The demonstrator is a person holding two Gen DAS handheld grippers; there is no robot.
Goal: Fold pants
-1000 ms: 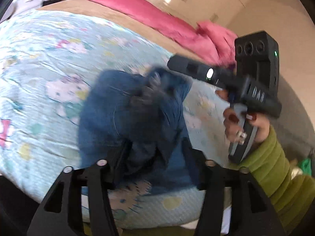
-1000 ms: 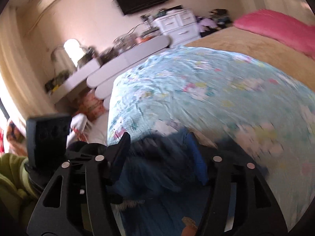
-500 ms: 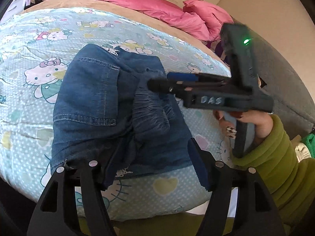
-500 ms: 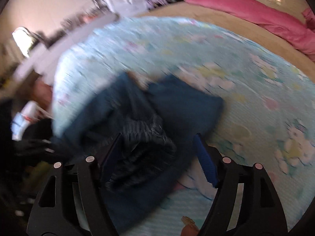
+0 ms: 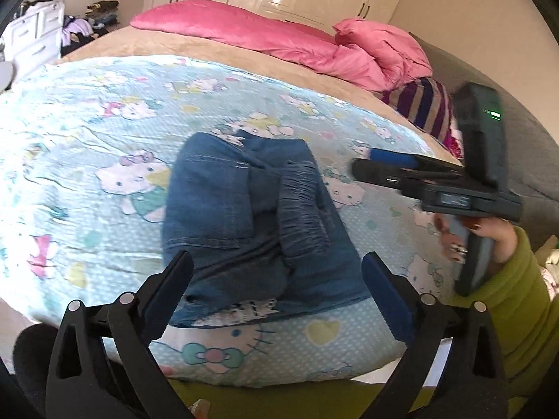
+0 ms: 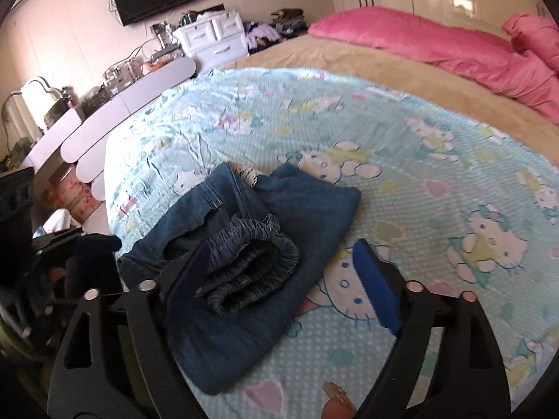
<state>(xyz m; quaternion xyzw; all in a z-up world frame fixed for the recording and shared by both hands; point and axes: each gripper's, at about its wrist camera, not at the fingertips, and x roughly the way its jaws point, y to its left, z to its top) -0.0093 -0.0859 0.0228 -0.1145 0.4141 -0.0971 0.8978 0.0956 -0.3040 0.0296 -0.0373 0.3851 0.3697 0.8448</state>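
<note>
**Folded jeans lie free on the bed, both tools held clear**

The bed [image 5: 91,160] fills both views. Its cartoon-cat sheet [image 6: 401,174] is spread over the near half as a flat working surface, while the pink duvet [image 5: 279,42] is bunched along the far side, out of the way of the folding.

The jeans [image 5: 244,223] lie near the near edge of the bed, in easy reach. They form a compact, roughly rectangular bundle with layers stacked. The gathered elastic waistband [image 6: 251,265] sits on top, rolled over on itself, and a frayed pale hem [image 6: 244,171] pokes out at the far end. The fold looks essentially complete, though the top roll is lumpy and the left edge is uneven, so a last smoothing may be wanted.

The left gripper [image 5: 276,286] hovers just off the near edge of the bundle, its fingers [image 5: 174,279] spread wide and grasping nothing, as suits a tool letting the cloth settle. The right gripper [image 6: 276,272] sits over the near right of the jeans, likewise released; its blue-padded fingers [image 6: 374,279] straddle the waistband roll without pinching it, as far as its own view shows. In the left view it is held up at the right, its fingers aimed over the sheet rather than at the denim.
</note>
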